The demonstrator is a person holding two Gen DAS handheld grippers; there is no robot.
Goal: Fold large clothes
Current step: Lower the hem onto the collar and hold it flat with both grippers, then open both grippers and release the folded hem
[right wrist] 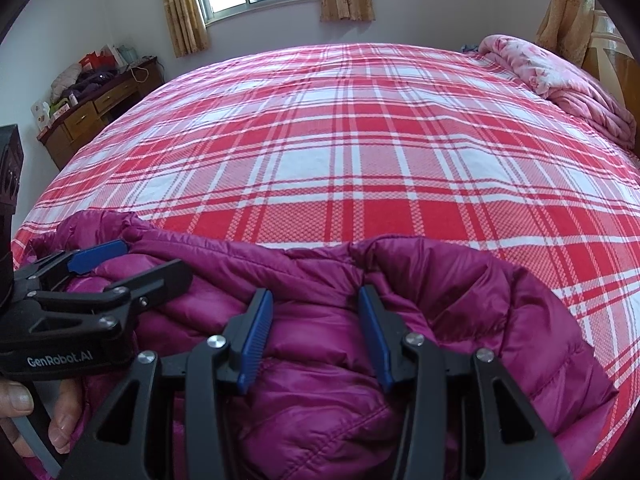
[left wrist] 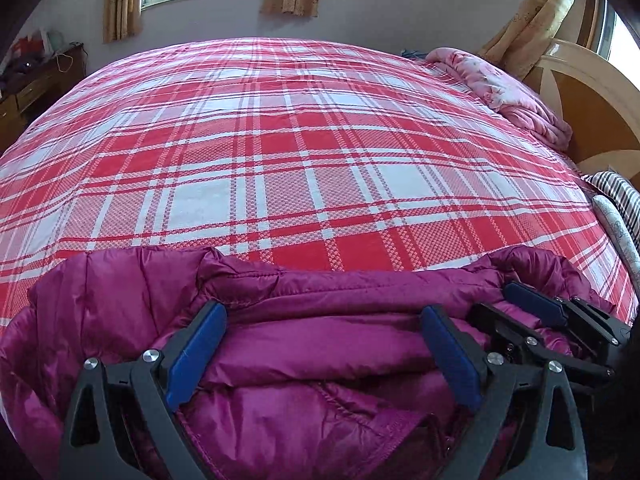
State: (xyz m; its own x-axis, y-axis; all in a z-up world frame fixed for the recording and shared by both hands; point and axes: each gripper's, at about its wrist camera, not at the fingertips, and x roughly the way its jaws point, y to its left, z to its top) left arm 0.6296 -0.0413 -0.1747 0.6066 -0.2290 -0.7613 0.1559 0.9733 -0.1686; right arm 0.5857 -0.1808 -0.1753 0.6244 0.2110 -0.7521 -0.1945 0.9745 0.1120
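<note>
Both claws are hovering over the bunched jacket [left wrist: 304, 344] at the bed's [left wrist: 304, 152] near edge; left gripper [left wrist: 320, 320] gaping wide, right gripper [right wrist: 316, 312] half-open, seemingly gripping nothing; next, pinching an edge to fold.

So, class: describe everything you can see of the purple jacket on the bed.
The purple jacket is a quilted, shiny puffer, magenta, with stitched channels and a seamed hem. It lies bunched and partly folded at the near edge of the red plaid bedspread. The left gripper and right gripper straddle its folds with jaws apart; whether the pads press the fabric is unclear.
</note>
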